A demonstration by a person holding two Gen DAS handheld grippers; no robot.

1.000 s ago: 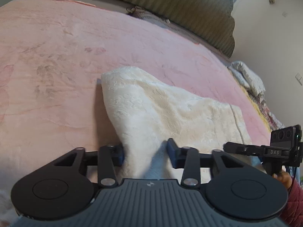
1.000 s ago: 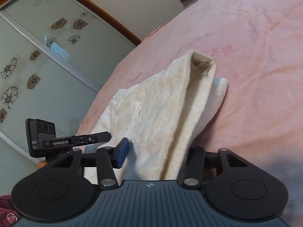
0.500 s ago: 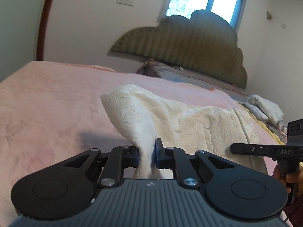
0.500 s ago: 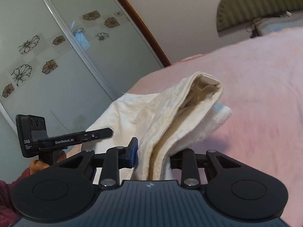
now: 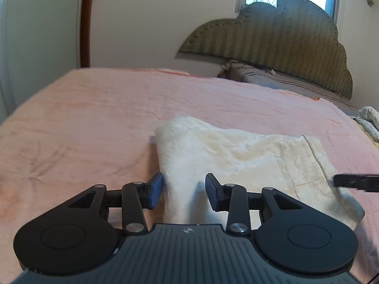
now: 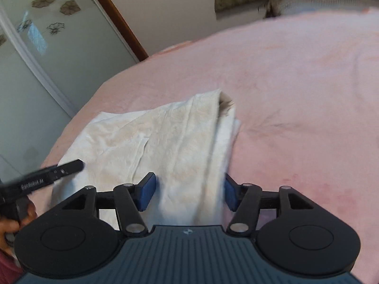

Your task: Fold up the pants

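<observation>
The cream textured pants (image 5: 241,163) lie folded in a thick bundle on the pink bed (image 5: 94,118). My left gripper (image 5: 184,190) is open, its blue pads on either side of the bundle's near left corner without squeezing it. In the right wrist view the pants (image 6: 165,142) show several stacked layers with a rolled far edge. My right gripper (image 6: 189,190) is open, its jaws wide around the bundle's near right part. The left gripper's camera bar (image 6: 47,177) shows at the left of that view.
A padded green headboard (image 5: 272,45) and a striped pillow (image 5: 255,77) stand at the far end of the bed. A sliding wardrobe door with flower prints (image 6: 35,47) is on the left. Another folded cloth (image 5: 369,123) lies at the right edge.
Both grippers were shut on the pants and held them lifted half a second ago. Now both have opened and the bundle lies lower on the bed.
</observation>
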